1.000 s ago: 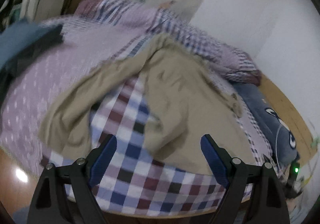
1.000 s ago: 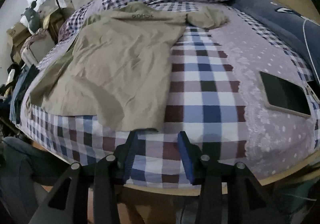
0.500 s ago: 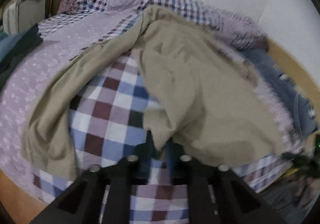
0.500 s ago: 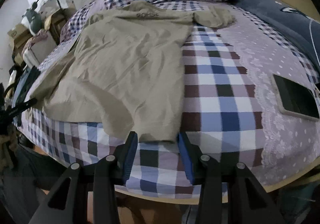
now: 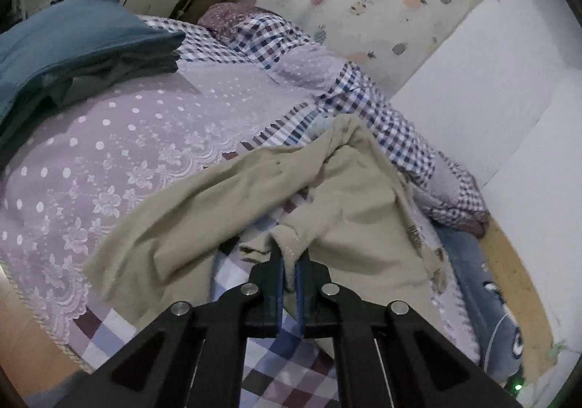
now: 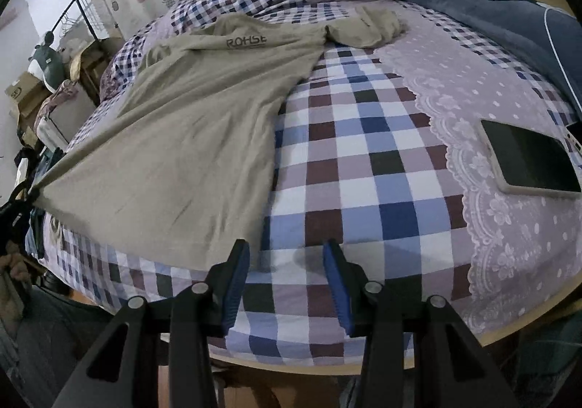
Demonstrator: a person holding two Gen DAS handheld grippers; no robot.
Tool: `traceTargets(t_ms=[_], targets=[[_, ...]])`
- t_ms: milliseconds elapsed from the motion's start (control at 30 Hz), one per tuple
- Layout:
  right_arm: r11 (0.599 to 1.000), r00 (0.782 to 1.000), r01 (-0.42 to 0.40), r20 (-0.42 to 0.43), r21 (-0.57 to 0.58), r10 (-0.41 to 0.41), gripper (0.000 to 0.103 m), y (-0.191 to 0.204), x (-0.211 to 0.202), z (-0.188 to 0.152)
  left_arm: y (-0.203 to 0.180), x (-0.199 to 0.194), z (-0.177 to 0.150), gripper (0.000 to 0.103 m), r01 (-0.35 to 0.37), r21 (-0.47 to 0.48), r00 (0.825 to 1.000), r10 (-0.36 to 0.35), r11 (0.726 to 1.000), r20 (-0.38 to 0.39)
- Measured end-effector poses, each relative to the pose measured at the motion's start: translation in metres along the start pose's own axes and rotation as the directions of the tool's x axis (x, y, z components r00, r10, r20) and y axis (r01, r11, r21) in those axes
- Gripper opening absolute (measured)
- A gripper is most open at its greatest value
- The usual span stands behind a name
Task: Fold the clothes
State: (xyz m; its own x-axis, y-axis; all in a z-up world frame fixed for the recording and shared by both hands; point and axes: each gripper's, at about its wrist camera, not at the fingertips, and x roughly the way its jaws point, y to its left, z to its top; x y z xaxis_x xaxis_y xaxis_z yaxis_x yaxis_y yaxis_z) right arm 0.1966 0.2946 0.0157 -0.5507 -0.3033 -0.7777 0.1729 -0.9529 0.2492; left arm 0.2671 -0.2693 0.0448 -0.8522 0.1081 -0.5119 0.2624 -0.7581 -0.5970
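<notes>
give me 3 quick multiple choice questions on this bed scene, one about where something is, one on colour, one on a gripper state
1. Where does the tablet lie?
A. on the bed, right of the beige shirt
B. on top of the shirt
C. on the floor

2. What colour is the shirt?
A. red
B. beige
C. black

3. What is the left gripper doing?
A. open above the bed
B. shut on nothing
C. shut on the shirt's edge

Answers:
1 A, it rests on the lilac lace part of the bedspread, apart from the shirt.
2 B, its cloth is plain beige with dark lettering.
3 C, beige cloth sits pinched between its closed jaws, while the right gripper is open.
</notes>
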Motion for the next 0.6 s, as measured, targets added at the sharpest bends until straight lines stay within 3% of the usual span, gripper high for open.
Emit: traceTargets(t_ms=[333,600], targets=[[0.997,0.998,-0.059,-0.023,0.045,0.061,0.047,-0.004,0.016,0.004,0.005,-0.001,0.005,0.004,-0.044,-0.011,0.999,0.044,0.999,0.015],[0.998,1.0,-0.025,-0.006,-0.057,0.025,0.045,0.018,0.02,0.006,0.007,0.003,0.004,0.004,-0.049,-0.006,0.999,0.049,0.999,-0.013]])
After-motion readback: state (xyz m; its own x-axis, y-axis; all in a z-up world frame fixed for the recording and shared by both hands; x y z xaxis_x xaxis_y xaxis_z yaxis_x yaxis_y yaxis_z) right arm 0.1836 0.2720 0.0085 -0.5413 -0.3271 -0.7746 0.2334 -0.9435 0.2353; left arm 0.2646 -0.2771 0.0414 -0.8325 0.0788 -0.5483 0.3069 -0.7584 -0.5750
